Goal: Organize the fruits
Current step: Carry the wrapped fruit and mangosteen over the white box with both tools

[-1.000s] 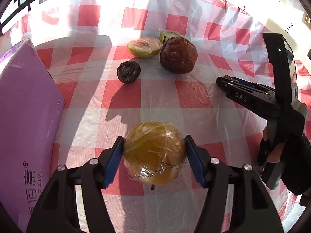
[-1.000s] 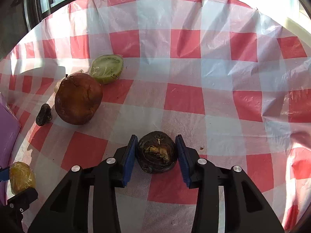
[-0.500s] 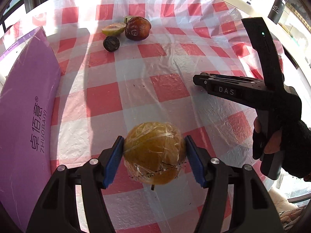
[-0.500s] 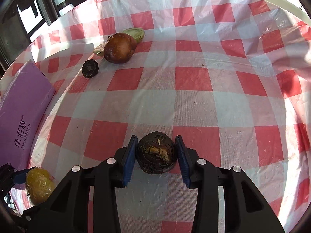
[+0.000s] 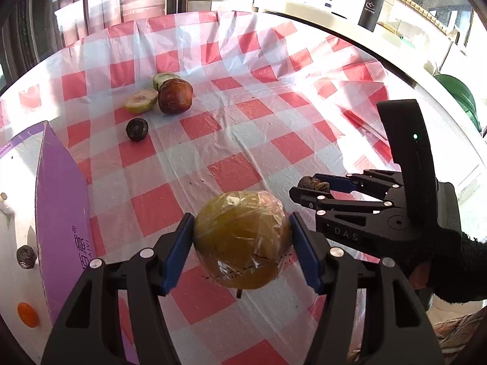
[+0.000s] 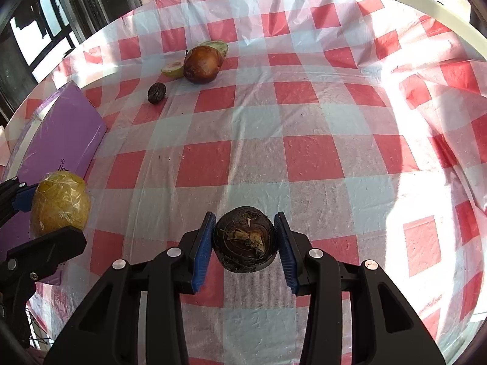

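On the bench point(image 6: 307, 158), under a red-and-white checked plastic cover, a purple box point(image 5: 61, 213) stands at the left edge. Two small pieces, one dark point(image 5: 26, 257) and one orange point(image 5: 28, 314), lie on a white surface beyond its purple wall, seemingly sorted. Left hand-held gripper point(image 5: 242, 243): pads closed part-way on a film-wrapped yellow fruit point(image 5: 242, 240), held clear of the cover near the box. Right hand-held gripper point(image 6: 245, 241): closed tight on a dark shrivelled fruit point(image 6: 245, 240), also lifted. Unsorted at the far side: a brown fruit point(image 5: 175, 96) touching two green cut halves point(image 5: 140, 101), a small dark fruit point(image 5: 137, 129) just beside. Judged roughly midway.
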`<control>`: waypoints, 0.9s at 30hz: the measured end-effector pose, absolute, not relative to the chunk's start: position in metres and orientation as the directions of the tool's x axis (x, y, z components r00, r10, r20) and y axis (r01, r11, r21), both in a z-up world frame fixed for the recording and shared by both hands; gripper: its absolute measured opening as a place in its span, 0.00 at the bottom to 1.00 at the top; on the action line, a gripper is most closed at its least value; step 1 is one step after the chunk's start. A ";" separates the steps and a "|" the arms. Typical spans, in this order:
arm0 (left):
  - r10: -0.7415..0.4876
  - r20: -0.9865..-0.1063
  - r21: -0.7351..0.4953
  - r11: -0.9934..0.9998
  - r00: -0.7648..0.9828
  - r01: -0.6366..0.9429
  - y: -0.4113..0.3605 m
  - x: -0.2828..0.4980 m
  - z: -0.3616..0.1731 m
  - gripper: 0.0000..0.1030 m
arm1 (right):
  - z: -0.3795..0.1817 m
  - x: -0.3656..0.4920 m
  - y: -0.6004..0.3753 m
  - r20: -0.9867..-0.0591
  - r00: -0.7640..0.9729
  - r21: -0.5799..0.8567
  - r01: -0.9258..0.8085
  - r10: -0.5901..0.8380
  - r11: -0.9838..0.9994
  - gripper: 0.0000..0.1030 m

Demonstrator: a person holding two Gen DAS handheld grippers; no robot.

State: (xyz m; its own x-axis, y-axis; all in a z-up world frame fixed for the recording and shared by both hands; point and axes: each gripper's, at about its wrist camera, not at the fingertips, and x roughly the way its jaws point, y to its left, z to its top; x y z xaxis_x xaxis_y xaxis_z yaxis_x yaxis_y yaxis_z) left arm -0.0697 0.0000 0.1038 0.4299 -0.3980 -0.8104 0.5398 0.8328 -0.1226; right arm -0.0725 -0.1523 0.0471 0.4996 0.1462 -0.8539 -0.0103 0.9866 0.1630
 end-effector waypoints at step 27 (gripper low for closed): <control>-0.317 -0.713 -0.200 0.947 0.625 0.251 0.247 -0.074 0.156 0.61 | 0.159 -0.097 0.061 -0.681 0.631 0.187 -0.340 0.371 0.921 0.39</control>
State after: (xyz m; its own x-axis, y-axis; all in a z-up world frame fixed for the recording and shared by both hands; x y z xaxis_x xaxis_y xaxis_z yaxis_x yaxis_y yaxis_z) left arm -0.0743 0.2466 0.1558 0.6255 -0.3167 -0.7131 0.2513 0.9470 -0.2002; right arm -0.0967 0.0605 0.1587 0.6315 0.3714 -0.6807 -0.3405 0.9215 0.1869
